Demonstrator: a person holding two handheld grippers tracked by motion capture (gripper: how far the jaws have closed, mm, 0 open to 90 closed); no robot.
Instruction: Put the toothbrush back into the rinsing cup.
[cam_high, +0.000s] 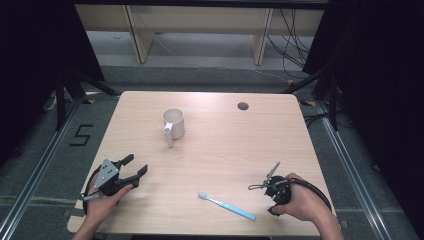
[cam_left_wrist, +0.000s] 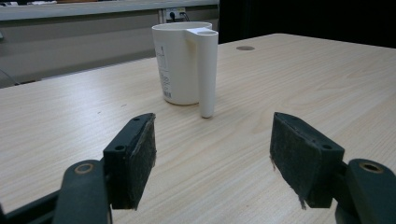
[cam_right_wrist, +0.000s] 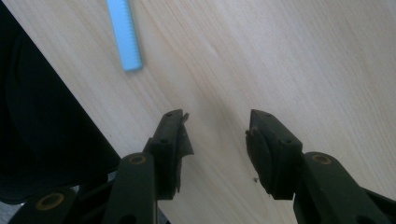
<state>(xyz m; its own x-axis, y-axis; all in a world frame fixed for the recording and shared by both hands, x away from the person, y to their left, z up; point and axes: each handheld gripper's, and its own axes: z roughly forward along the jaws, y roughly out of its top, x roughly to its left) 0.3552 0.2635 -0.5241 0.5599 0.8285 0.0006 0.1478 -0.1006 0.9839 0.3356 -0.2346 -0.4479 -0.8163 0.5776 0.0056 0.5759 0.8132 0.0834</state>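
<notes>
A white mug (cam_high: 173, 123) stands upright at the table's back left, its handle turned toward the front. In the left gripper view the mug (cam_left_wrist: 187, 60) is straight ahead, well beyond the jaws. My left gripper (cam_high: 135, 167) (cam_left_wrist: 212, 140) rests near the front left edge, open, with nothing between its pads. A toothbrush (cam_high: 227, 205) with a blue handle and a white head lies near the front edge. My right gripper (cam_high: 270, 192) (cam_right_wrist: 217, 135) hovers just right of it, pointing down at bare wood, open and holding nothing. The end of the toothbrush handle (cam_right_wrist: 125, 35) shows beyond the right gripper's left jaw.
The light wooden table (cam_high: 225, 155) has a small round hole (cam_high: 243, 106) near its back right. Its front edge runs close beside the right gripper. Dark curtains flank the table, and wooden shelf legs and cables stand on the floor behind it.
</notes>
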